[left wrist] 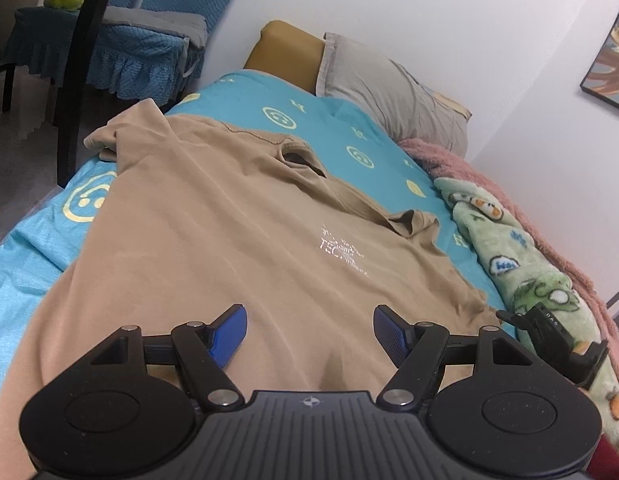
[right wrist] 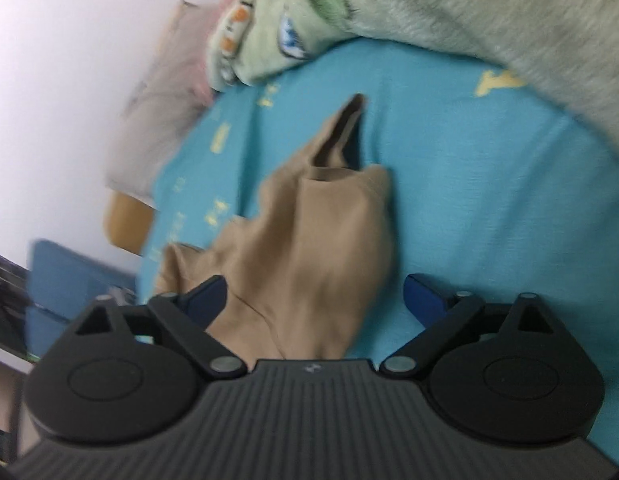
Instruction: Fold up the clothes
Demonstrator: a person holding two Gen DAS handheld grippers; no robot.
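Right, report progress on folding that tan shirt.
Done: the tan shirt lies spread on the blue bedsheet, its sleeve out sideways. In hand: nothing; left gripper and right gripper have open jaws above the fabric. Left: every fold.

Tan shirt [left wrist: 213, 232] with white print, turquoise smiley-patterned sheet [left wrist: 37, 248], grey pillow [left wrist: 393, 92]

The bed [left wrist: 41, 236] wears a turquoise sheet [left wrist: 349, 128] printed with pale yellow smiley faces. A tan T-shirt [left wrist: 213, 240] lies spread flat across it, one sleeve near the bed's edge. At the head rests a grey pillow [left wrist: 393, 88]. Along the wall side lie a green cartoon-print blanket [left wrist: 521, 256] and a pink fuzzy blanket [left wrist: 461, 164].
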